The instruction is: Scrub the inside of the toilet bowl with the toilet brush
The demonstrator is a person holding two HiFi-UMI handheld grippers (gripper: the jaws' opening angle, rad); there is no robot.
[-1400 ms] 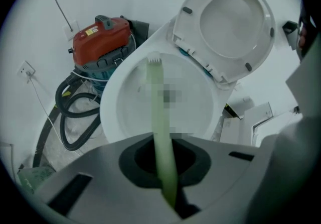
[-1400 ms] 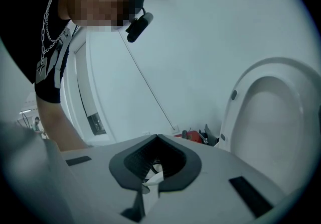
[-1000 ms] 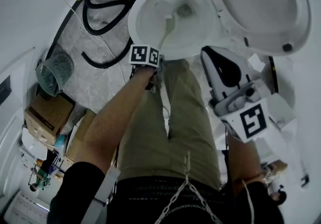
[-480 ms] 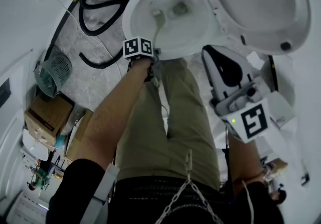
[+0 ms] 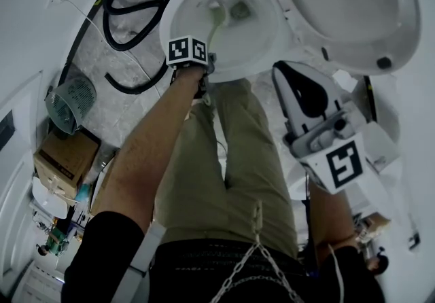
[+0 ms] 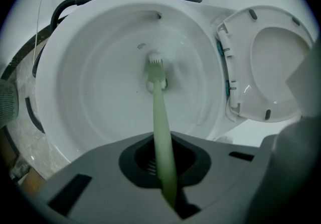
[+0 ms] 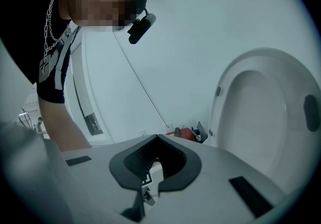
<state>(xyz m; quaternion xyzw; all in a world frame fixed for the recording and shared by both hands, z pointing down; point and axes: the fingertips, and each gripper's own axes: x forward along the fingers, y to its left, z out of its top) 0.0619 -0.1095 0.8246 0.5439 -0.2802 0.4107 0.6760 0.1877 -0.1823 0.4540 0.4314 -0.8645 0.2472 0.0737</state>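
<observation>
There is one white ceramic toilet bowl [image 6: 85,97], one pale green plastic toilet brush [image 6: 159,117] and one raised white seat lid [image 6: 273,67], plus two grippers. The left gripper [image 6: 164,165] has its jaws closed tight on the brush's handle. The handle runs straight ahead from the jaws into the bowl, with the white bristle head [image 6: 154,59] against the inner wall near the bottom. The lid stands to that gripper's right. The right gripper [image 7: 153,170] has its jaws together with nothing between them. It is held well apart from the bowl, beside the person's leg, with the lid on its right.
</observation>
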